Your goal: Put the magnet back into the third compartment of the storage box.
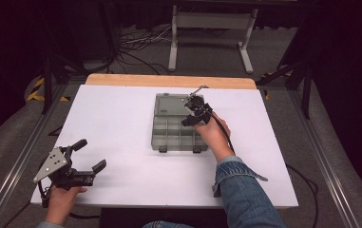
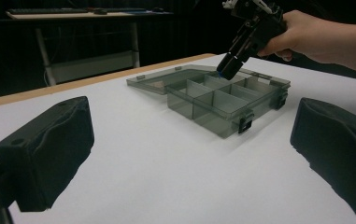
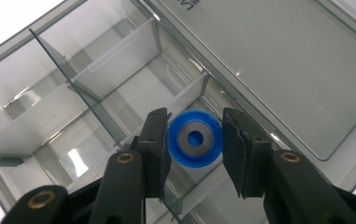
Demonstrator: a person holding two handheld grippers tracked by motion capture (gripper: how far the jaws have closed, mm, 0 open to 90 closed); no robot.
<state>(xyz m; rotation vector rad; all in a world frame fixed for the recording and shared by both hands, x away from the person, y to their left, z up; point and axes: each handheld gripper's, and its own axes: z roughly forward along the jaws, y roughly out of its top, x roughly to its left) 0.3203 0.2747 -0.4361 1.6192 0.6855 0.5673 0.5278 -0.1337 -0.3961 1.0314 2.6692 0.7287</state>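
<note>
Jaws of the right gripper [image 3: 195, 154] clamp a blue wheel [image 3: 195, 138] above the back compartments of the open grey box [image 1: 178, 135], mid-desk toward the far edge. Left gripper [image 1: 89, 154] hovers wide open, holding nothing, near the desk's [image 1: 121, 109] front-left corner.

Lab: black curtains [image 1: 7, 38], floor cables [image 1: 140, 45]

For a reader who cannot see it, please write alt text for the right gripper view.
The right gripper holds a blue round part with a grey metal centre between its two black jaws, just above an open, smoky transparent organizer box. The compartments seen below, split by thin dividers, look empty, and the box's lid lies open flat at the upper right.
</note>
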